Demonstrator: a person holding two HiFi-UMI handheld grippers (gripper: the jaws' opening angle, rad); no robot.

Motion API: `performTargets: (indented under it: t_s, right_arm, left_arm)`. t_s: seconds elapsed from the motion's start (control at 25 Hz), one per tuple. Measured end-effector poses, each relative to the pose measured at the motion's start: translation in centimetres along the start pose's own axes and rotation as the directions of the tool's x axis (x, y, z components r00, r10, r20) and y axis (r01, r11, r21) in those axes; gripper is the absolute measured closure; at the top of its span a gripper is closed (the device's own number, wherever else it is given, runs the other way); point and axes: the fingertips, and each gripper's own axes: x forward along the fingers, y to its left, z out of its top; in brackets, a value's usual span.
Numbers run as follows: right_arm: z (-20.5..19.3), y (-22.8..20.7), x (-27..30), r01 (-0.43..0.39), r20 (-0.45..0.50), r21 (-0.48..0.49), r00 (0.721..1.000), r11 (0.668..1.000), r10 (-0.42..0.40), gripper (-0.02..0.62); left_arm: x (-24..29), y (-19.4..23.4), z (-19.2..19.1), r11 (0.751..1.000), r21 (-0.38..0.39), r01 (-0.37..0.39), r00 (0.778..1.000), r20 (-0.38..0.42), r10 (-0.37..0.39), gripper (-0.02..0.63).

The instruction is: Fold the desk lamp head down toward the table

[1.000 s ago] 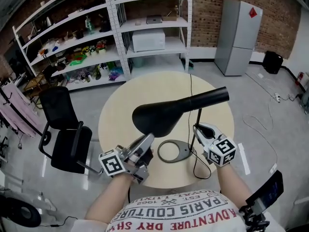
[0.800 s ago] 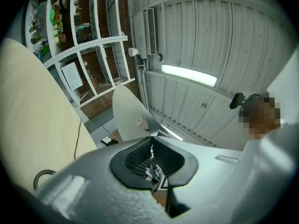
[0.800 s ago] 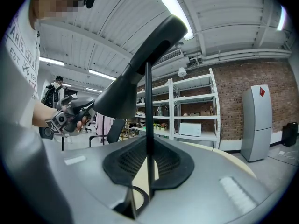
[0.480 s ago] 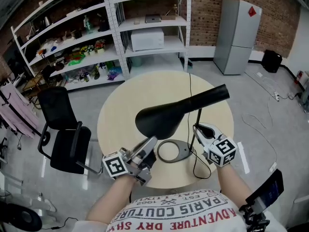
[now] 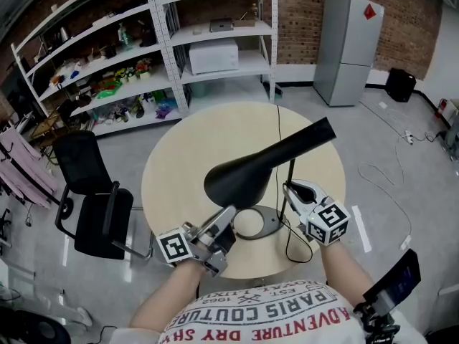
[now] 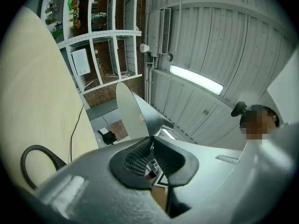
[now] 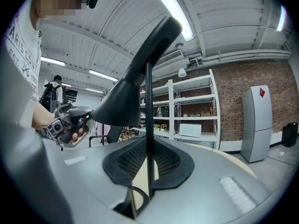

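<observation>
While right claw (image 5: 287, 188) clamps lamp stem (image 5: 290, 170), left claw (image 5: 229, 215) angled upward, pinching lamp head (image 5: 240, 180) rim

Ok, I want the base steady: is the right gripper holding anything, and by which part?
Yes. The right gripper is shut on the desk lamp's thin upright stem, low down, just above the ring base.

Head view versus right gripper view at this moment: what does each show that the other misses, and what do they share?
Head view only: the black office chair, white floor cable, and the right hand-held gripper seen from outside. Right gripper view only: its jaws closed on the lamp stem, ceiling light strips, a person standing far off. Both: lamp head, shelving, microwave, grey fridge, left hand-held gripper.
</observation>
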Motion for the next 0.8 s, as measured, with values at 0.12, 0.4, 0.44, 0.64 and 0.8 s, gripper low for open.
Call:
performTargets:
  t_s: [0.12, 0.4, 0.44, 0.64, 0.8]
  right_arm:
    - [0.0, 0.0, 0.0, -0.001, 0.002, 0.002, 1.000, 1.000, 0.001, 0.549]
    - [-0.1, 0.1, -0.1, -0.003, 0.004, 0.005, 1.000, 1.000, 0.003, 0.549]
    - [-0.1, 0.1, -0.2, -0.002, 0.004, 0.005, 1.000, 1.000, 0.002, 0.549]
    - [0.0, -0.1, 0.2, -0.003, 0.006, 0.008, 1.000, 1.000, 0.003, 0.549]
    - [-0.1, -0.1, 0.1, -0.002, 0.008, 0.013, 1.000, 1.000, 0.002, 0.549]
  left_arm:
    - [0.1, 0.1, -0.1, 1.000, -0.013, 0.004, 1.000, 0.005, -0.003, 0.578]
    - [0.1, 0.4, -0.7, 0.999, -0.040, 0.013, 1.000, 0.019, -0.012, 0.578]
    - [0.1, 0.4, -0.8, 0.999, -0.043, 0.015, 1.000, 0.020, -0.014, 0.578]
    - [0.5, 0.9, -1.0, 0.997, -0.069, 0.021, 0.999, 0.025, -0.020, 0.577]
    - [0.7, 1.1, -1.5, 0.996, -0.082, 0.029, 0.999, 0.029, -0.027, 0.577]
